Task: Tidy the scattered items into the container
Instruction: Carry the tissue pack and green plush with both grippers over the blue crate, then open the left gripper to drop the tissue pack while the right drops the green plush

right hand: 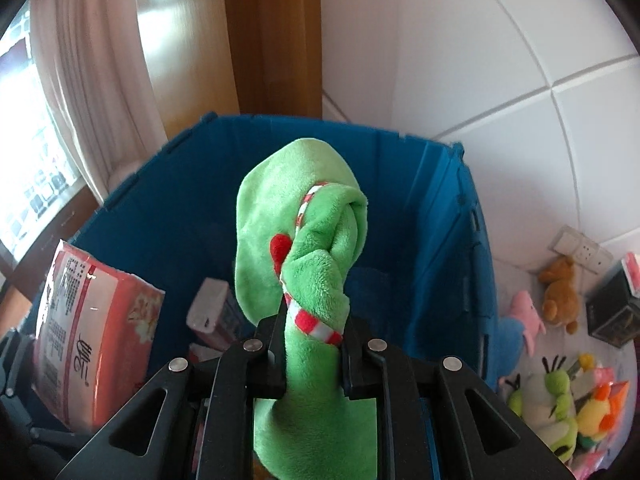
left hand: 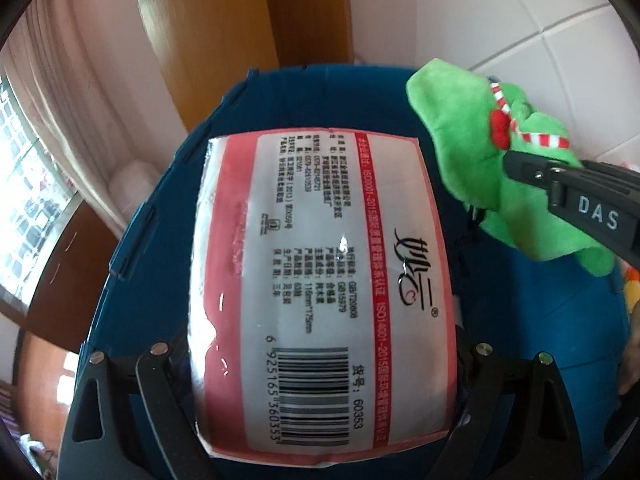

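The left gripper (left hand: pixel 320 364) grasps a tissue pack (left hand: pixel 320 280) by its two long sides, jaws spread wide, and holds it above the open blue bin (left hand: pixel 168 216). The pack's printed label and barcode face the left wrist camera. The right gripper (right hand: pixel 312 344) is clenched on a green plush (right hand: pixel 304 240), pinching it near a red-and-white striped ribbon (right hand: pixel 316 326). The plush hangs over the bin's opening, its far end towards the bin's back wall. In the right wrist view the pack is at the bin's left side, and a small box (right hand: pixel 212 312) lies inside the bin near the bottom. Outside, past the bin's right wall, more plush toys (right hand: pixel 560 392) lie on the white floor (right hand: pixel 520 160), among them a brown bear (right hand: pixel 560 292) and a pink one (right hand: pixel 528 316).
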A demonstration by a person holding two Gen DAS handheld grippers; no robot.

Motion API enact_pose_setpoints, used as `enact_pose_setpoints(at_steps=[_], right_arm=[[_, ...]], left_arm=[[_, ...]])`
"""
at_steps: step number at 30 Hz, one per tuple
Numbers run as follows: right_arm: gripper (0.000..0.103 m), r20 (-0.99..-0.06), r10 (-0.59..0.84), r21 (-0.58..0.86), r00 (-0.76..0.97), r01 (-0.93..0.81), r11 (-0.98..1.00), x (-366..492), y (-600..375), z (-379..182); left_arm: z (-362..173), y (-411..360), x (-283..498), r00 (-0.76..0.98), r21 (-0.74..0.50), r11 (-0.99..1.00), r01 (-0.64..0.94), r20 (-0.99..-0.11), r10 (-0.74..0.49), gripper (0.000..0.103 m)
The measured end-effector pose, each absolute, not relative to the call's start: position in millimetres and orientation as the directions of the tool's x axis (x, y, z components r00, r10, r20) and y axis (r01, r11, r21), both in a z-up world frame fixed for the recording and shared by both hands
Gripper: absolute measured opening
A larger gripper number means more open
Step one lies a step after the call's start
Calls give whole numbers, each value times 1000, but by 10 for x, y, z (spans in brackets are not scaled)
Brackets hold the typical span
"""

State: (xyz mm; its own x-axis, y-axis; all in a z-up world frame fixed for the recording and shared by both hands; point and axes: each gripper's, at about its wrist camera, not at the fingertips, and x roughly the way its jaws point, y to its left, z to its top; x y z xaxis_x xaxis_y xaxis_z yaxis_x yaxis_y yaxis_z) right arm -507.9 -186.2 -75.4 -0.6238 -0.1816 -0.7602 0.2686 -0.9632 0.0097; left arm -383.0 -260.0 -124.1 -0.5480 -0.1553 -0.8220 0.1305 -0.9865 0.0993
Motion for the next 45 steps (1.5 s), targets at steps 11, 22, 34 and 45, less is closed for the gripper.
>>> enact_pose_setpoints(at_steps=[11, 22, 34, 45], right_arm=[[40, -771, -169, -3, -614, 269, -963, -5027, -1860, -797], [79, -780, -153, -16, -607, 264, -964, -4984, -1869, -803], [79, -771, -169, 1, -614, 263, -965, -4911, -1817, -753], [79, -767, -165, 13, -620, 243, -970, -4849, -1691, -715]], left_arm=[[-1279, -2667, -3716, -540, 59, -989, 136, -832, -123, 92], [-1365, -2685, -3690, -460, 30, -991, 130, -884, -87, 92], [-1311, -2725, -3540, -517, 32, -990, 140, -850, -101, 92], [-1119, -2720, -3377, -612, 47, -986, 161, -779, -137, 103]])
